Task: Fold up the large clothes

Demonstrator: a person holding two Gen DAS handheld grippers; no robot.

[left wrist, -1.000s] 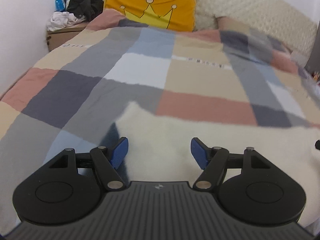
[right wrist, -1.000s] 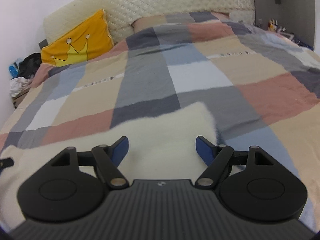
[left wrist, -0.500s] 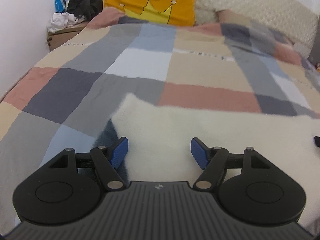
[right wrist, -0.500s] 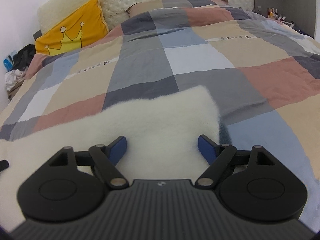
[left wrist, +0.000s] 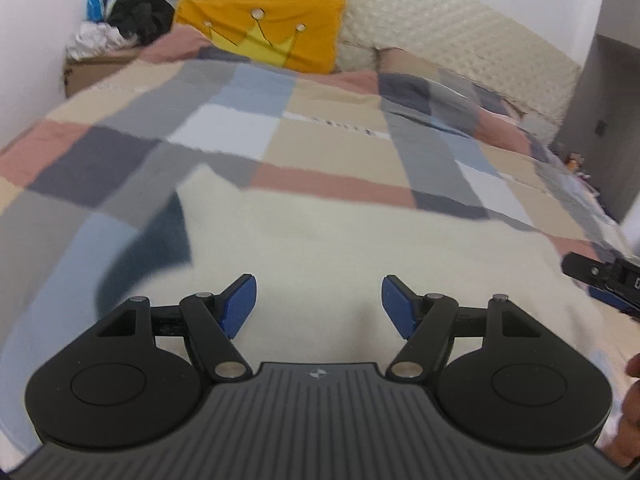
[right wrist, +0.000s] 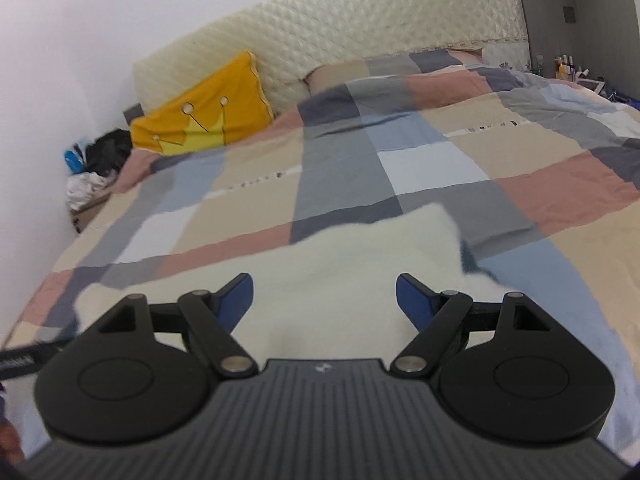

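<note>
A large cream fleece garment (left wrist: 340, 232) lies spread across the near part of the bed, with a dark blue-grey underside (left wrist: 160, 240) showing at its left edge. It also shows in the right wrist view (right wrist: 360, 256). My left gripper (left wrist: 319, 304) is open and empty, hovering over the garment's left half. My right gripper (right wrist: 325, 300) is open and empty over the garment's right half, near its far right corner. The right gripper's finger also shows in the left wrist view (left wrist: 600, 276) at the right edge.
The bed carries a patchwork checked duvet (left wrist: 320, 136). A yellow crown cushion (left wrist: 264, 44) leans on the quilted cream headboard (right wrist: 360, 40). A bedside table with heaped clothes (left wrist: 116, 36) stands far left. Small bottles (right wrist: 568, 66) stand far right.
Both grippers have pulled back and tilted, so more of the garment and the headboard shows. Both stay open and empty. The garment lies as before.
</note>
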